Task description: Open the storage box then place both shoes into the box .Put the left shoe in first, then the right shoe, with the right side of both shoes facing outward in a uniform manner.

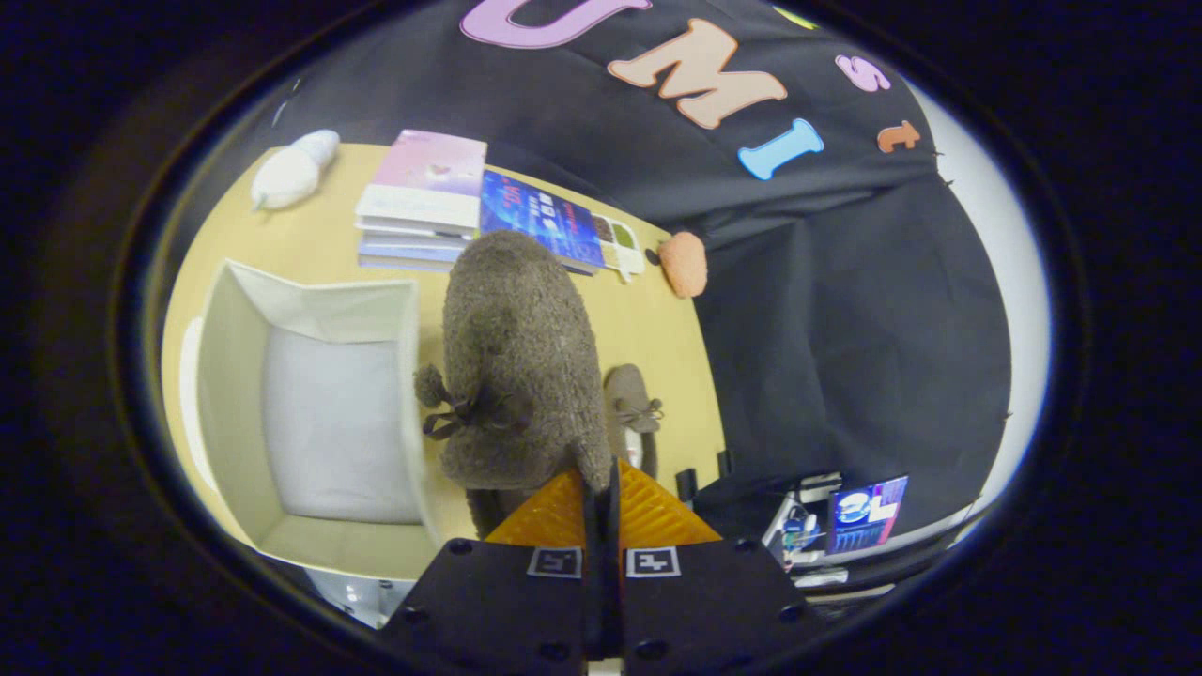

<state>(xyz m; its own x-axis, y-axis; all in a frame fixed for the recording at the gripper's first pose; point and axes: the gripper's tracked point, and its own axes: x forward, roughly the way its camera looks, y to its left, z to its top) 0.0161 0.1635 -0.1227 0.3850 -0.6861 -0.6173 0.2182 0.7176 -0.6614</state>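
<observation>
In the gripper view, the fingers are pressed nearly together, clenched on the heel rim of a fuzzy brown shoe, which hangs lifted above the desk. The shoe extends straight ahead of the fingers, toe pointing away from them, with a small dark bow on its upper part.

Taking that held shoe as the landmark: just to its left stands the open white storage box, its pale inside bare, its near wall almost touching the shoe's side. To the shoe's right and lower, resting on the desk, lies the second brown shoe, also with a bow, near the desk's edge. Beyond the held shoe's toe sits a stack of books, with a blue book lying beside it. Right of that toe, at the desk's far edge, is an orange plush thing. Far to the left beyond the box lies a white plush toy.
</observation>
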